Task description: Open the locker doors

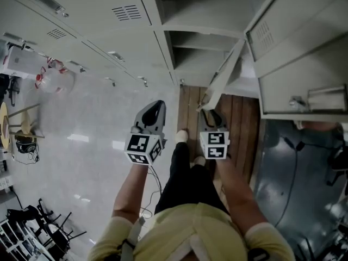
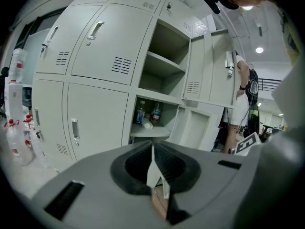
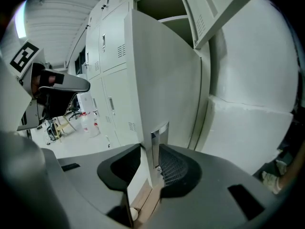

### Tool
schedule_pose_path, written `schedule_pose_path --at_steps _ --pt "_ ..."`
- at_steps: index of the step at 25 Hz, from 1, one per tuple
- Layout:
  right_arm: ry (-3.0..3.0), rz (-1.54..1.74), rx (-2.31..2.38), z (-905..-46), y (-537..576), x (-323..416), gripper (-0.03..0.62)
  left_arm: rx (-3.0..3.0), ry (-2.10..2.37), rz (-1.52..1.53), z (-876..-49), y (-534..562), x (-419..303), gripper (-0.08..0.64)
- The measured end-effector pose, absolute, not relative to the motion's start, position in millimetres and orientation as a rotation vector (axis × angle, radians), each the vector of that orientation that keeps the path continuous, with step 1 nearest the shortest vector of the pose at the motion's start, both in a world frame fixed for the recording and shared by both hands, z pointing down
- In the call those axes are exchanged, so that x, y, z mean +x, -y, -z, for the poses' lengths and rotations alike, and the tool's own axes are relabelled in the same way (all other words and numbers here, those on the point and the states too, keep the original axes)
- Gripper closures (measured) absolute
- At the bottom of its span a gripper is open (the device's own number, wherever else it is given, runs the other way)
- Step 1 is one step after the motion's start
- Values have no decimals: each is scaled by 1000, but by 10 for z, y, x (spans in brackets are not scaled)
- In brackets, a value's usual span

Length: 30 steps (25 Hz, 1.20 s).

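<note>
A bank of grey lockers [image 1: 92, 15] fills the top of the head view. One column stands open, with an upper door [image 1: 296, 42] swung wide to the right and a lower door [image 1: 224, 80] partly open. My right gripper [image 1: 209, 113] is at the lower door's free edge. In the right gripper view its jaws [image 3: 155, 159] are shut on that door's metal handle [image 3: 159, 133]. My left gripper [image 1: 155, 109] hangs free to the left of the door, shut on nothing [image 2: 152, 159]. Its view shows the open compartments, with bottles [image 2: 148, 113] on the lower shelf.
Closed locker doors [image 2: 95, 37] lie to the left of the open column. A plastic bag with bottles [image 1: 51, 79] sits on the pale floor by the lockers. Chairs [image 1: 54, 227] stand at the lower left. Another person [image 2: 238, 99] stands beyond the open doors.
</note>
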State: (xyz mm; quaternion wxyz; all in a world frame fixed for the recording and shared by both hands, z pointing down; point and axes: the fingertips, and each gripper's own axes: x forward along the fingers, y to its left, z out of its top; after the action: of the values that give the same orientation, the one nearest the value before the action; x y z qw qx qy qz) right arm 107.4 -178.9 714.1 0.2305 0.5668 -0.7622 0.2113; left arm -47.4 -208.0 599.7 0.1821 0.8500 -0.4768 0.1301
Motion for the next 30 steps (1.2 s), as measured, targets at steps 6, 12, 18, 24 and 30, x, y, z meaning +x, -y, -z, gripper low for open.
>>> schedule_pose_path --at_steps 6,12,18,24,30 --pt "2047 -584 1612 -7136 1574 1446 477 2433 1305 -371 -5945 1988 -205 555" --pt "1991 -587 1679 -7128 1451 1768 480 2466 1273 -369 -5884 1941 13 555" --pt "1930 -591 1734 -7118 1375 2033 488 2490 1244 -374 -5846 1876 166 555" --pt "1889 -609 1802 -7093 1337 2189 502 2509 1229 -381 -5823 1822 211 555" --pt "1915 -589 1822 -6984 1310 2159 502 2518 1230 -377 -5779 1771 182 555"
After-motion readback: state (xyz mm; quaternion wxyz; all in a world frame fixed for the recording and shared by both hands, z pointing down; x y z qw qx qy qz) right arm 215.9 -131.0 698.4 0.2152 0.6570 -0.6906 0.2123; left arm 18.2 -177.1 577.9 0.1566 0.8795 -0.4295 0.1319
